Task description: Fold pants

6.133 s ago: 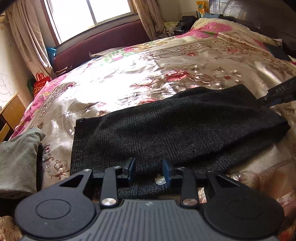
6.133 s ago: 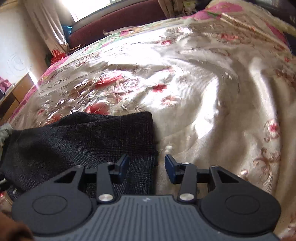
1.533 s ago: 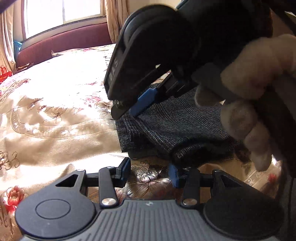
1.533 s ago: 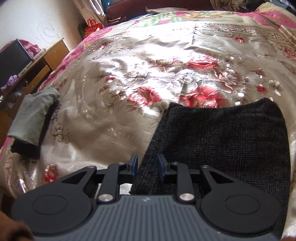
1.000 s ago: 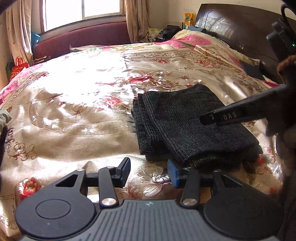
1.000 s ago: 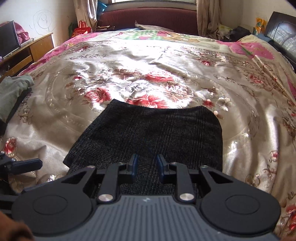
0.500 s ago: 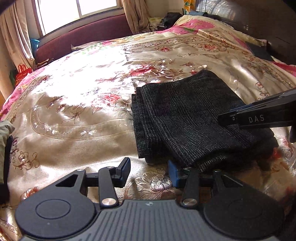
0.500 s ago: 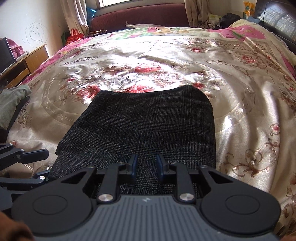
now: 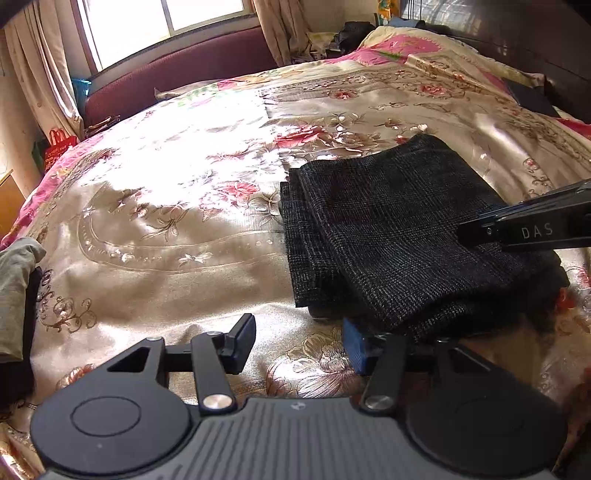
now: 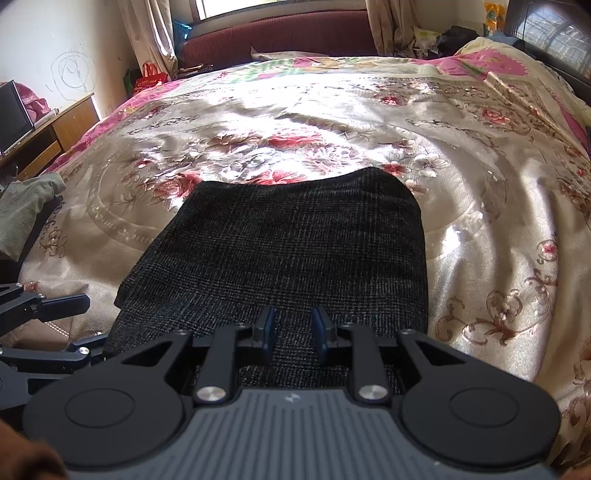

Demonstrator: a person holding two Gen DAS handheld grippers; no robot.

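The dark checked pants (image 9: 399, 229) lie folded in a compact stack on the floral bedspread (image 9: 177, 206). They also fill the middle of the right wrist view (image 10: 295, 251). My left gripper (image 9: 299, 343) is open and empty, just off the stack's near left corner; its right finger sits under the cloth edge. My right gripper (image 10: 292, 330) hovers over the near edge of the stack, jaws open a narrow gap with nothing pinched. Its finger (image 9: 524, 229) reaches over the stack from the right in the left wrist view.
A grey-green garment (image 9: 14, 291) lies at the bed's left edge, also in the right wrist view (image 10: 26, 210). A maroon sofa (image 10: 277, 33) stands under the window beyond the bed. A wooden cabinet (image 10: 48, 136) stands left. A dark headboard (image 9: 517, 44) is at the right.
Over the last seconds the long pants were folded over into a short stack. In the last half second both grippers barely moved; the left view drew slightly closer.
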